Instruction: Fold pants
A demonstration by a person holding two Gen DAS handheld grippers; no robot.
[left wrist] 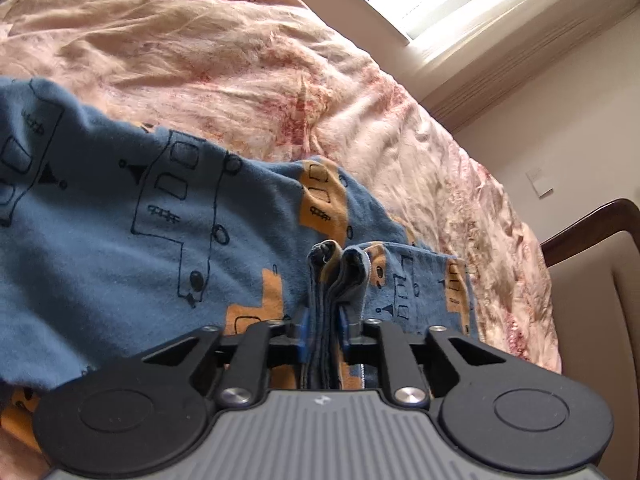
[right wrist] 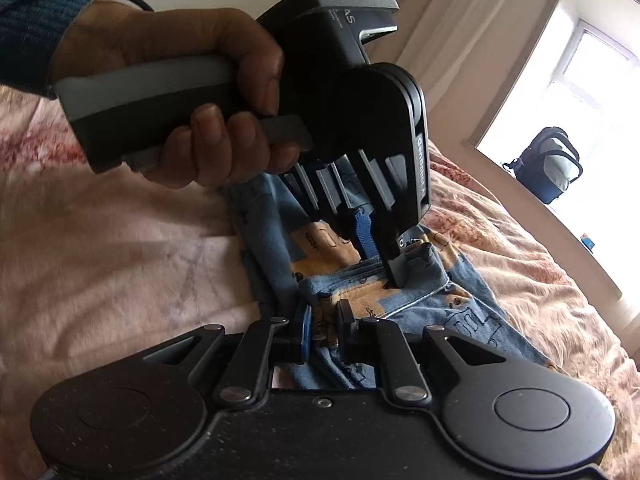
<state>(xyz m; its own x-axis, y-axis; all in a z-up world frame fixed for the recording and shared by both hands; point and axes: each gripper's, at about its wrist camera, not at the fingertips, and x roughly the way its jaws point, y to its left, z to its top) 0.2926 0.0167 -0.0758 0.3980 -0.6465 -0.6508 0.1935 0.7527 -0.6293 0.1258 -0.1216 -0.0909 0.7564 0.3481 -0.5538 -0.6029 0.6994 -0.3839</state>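
Observation:
The pants (left wrist: 120,220) are blue with orange patches and black line drawings. They lie on a pink floral bedspread (left wrist: 240,68). My left gripper (left wrist: 323,332) is shut on a bunched edge of the pants, with folded layers sticking up between its blue pads. In the right wrist view my right gripper (right wrist: 324,328) is shut on another bunched edge of the pants (right wrist: 460,312). The left gripper (right wrist: 384,264), held by a hand, pinches the cloth just beyond it, close by.
The bedspread (right wrist: 100,264) covers the bed all around. A wooden headboard with beige padding (left wrist: 592,280) stands at the right. A bright window (right wrist: 580,80) with a dark bag (right wrist: 548,168) on its sill lies beyond the bed.

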